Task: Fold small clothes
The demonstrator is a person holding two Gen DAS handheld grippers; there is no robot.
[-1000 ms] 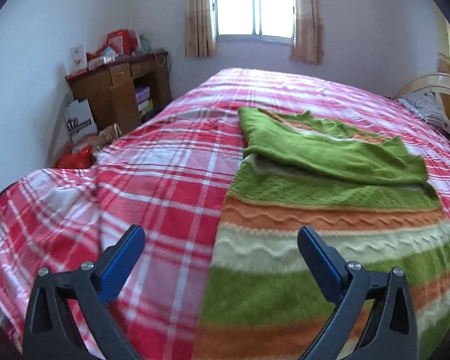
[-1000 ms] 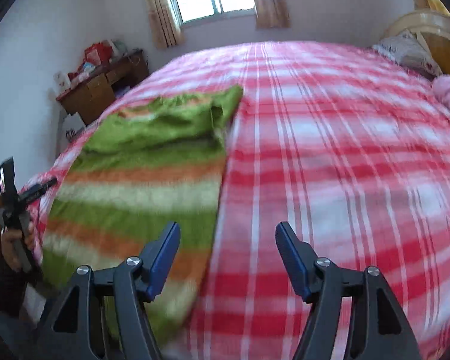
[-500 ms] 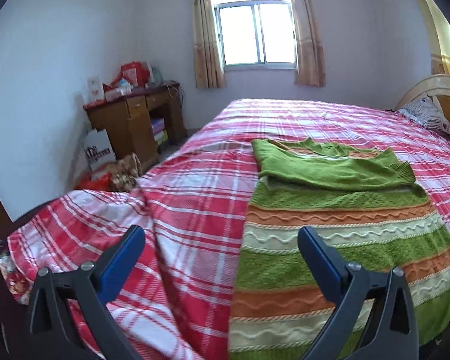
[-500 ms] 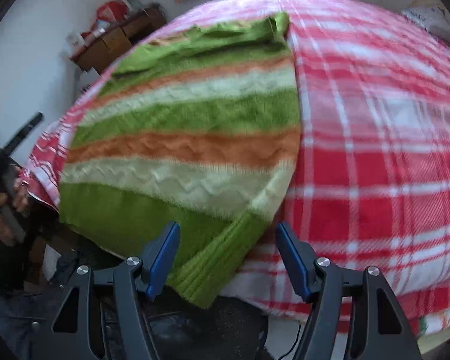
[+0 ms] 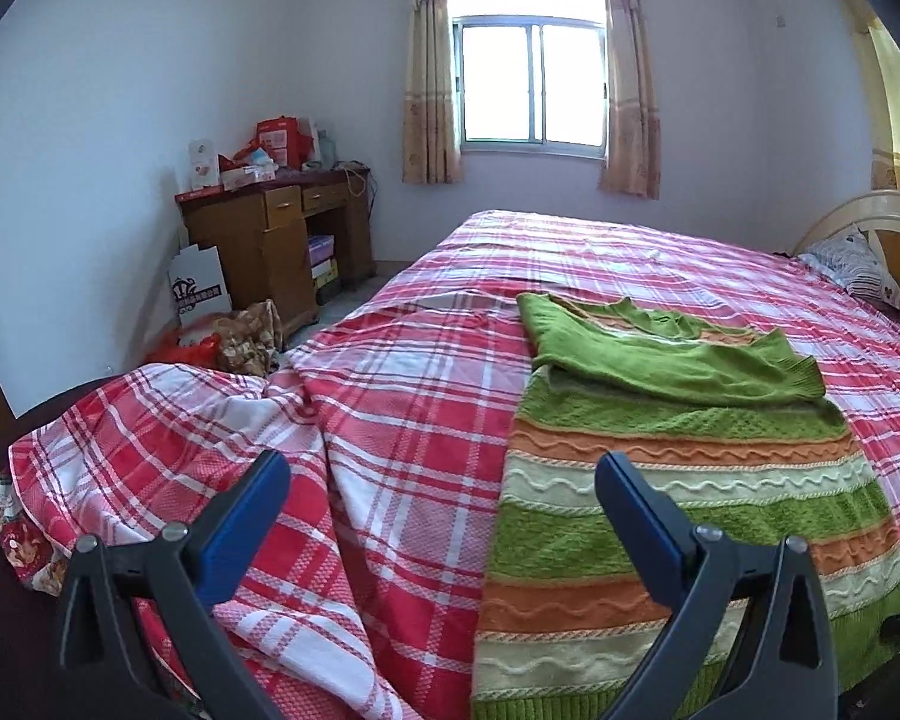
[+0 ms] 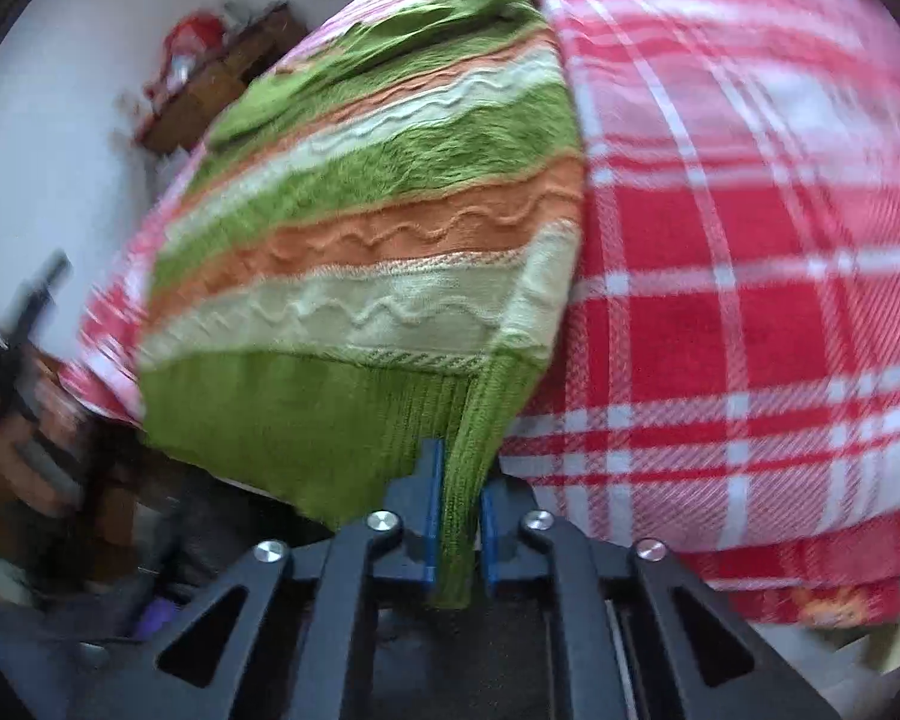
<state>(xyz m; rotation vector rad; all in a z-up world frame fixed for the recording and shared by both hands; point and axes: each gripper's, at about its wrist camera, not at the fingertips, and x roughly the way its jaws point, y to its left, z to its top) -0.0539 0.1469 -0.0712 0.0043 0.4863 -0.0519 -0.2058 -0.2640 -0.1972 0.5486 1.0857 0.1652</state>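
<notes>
A wide bed (image 5: 426,420) covered in a red and white plaid sheet fills both views, with a wooden desk (image 5: 270,246) piled with boxes against the far wall near a curtained window (image 5: 531,84). A striped knitted sweater (image 5: 678,498) in green, orange and cream lies lengthwise on the bed, its sleeves already folded across the chest at the far end and its ribbed green hem (image 6: 306,420) hanging over the near edge of the mattress. The right tool (image 6: 457,531) is clamped tight on the right corner of that hem, the knit bunched between its blue pads. The left tool (image 5: 441,504) hovers above the sheet with its jaws wide apart and nothing in them, just beside the sweater's left edge. To do this step well, the left tool probably needs to take the opposite hem corner at a matching depth, so both corners lift together and the hem carries evenly toward the collar. A shallow pinch on stretchy ribbing may slip, and pulling one side alone would likely skew the stripes.
</notes>
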